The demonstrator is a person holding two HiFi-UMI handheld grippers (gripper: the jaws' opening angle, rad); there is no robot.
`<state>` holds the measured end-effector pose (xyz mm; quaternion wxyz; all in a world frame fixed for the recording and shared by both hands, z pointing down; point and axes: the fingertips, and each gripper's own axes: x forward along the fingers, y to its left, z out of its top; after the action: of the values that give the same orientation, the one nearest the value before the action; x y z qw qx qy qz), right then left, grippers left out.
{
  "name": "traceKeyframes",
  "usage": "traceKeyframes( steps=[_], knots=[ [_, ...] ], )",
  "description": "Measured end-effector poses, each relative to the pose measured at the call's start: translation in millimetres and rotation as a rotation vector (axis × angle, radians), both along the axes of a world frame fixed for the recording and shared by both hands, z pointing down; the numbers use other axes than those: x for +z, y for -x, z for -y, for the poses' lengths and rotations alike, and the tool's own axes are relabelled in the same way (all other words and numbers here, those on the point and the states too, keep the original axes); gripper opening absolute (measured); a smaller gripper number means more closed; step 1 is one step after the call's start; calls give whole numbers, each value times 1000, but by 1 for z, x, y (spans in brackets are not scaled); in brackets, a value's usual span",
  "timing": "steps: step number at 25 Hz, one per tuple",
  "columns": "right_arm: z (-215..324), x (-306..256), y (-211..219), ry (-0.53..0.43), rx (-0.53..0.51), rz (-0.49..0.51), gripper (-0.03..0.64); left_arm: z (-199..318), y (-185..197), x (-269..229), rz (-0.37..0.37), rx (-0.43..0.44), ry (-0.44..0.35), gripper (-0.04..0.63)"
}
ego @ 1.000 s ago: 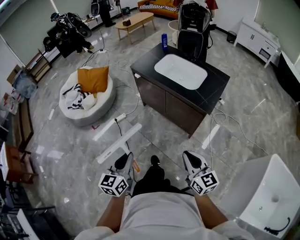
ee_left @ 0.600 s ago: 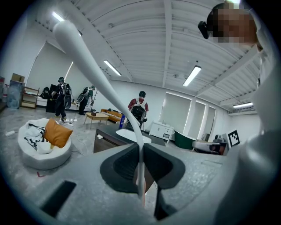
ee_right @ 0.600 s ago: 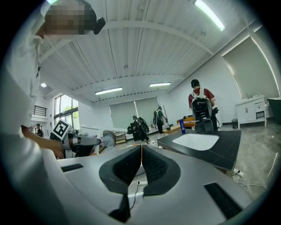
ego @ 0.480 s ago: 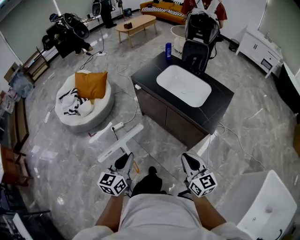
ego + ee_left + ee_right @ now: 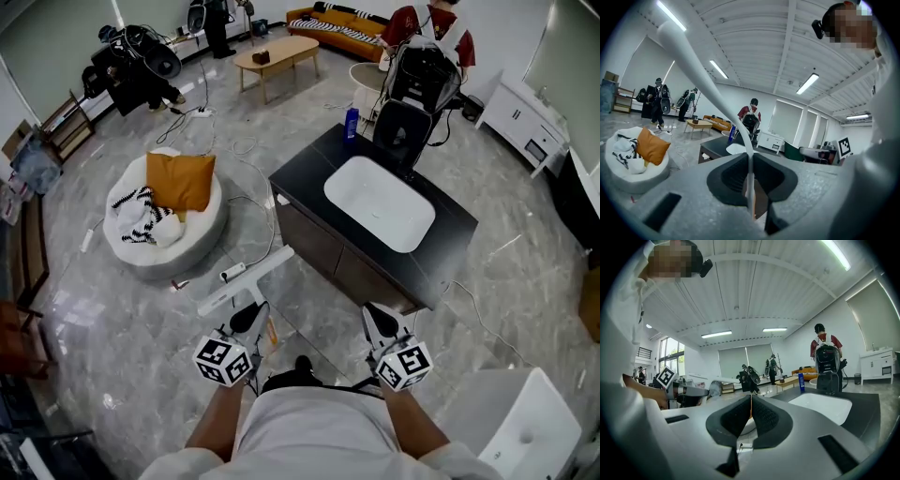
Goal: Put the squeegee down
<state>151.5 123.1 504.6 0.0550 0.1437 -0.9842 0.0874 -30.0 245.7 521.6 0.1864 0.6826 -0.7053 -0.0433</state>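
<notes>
Head view footage showed the left gripper (image 5: 248, 319) and the right gripper (image 5: 380, 319) held low in front of the person, side by side and apart, over a grey marble floor (image 5: 122, 309). The squeegee (image 5: 246, 279), white with a long crossbar, was gripped by the left gripper; its bar was seen ahead of that gripper, slanting between a round white cushion seat (image 5: 141, 246) and a black counter (image 5: 441, 253). Whether the bar touched the floor could not be told.

From the left gripper view, the jaws were seen clamped on a thin white part of the squeegee (image 5: 701, 77), which rose up and to the left. From the right gripper view, the right gripper's (image 5: 751, 404) jaws were seen pressed together with nothing made out between them.

An orange pillow (image 5: 183, 180) was laid on the cushion seat. A white sink (image 5: 380, 203) was set into the counter, and a blue bottle (image 5: 352, 122) stood at its far corner. A person with a backpack (image 5: 422, 66) was placed behind the counter.
</notes>
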Motion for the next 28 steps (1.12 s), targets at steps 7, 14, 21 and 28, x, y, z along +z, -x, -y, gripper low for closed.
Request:
traceKeyframes(
  steps=[7,14,21,28],
  knots=[
    [28,-9,45,-15,7,12,15,23,43,6,-26,11,4,51],
    [70,-6,63,-3,29,2,15,60,67,7,-38,19,5,51],
    [123,6,111,28,19,16,15,114,108,18,-41,27,37,51],
    [208,6,164,26,6,39,15,196,153,12,2,59,64,51]
  ],
)
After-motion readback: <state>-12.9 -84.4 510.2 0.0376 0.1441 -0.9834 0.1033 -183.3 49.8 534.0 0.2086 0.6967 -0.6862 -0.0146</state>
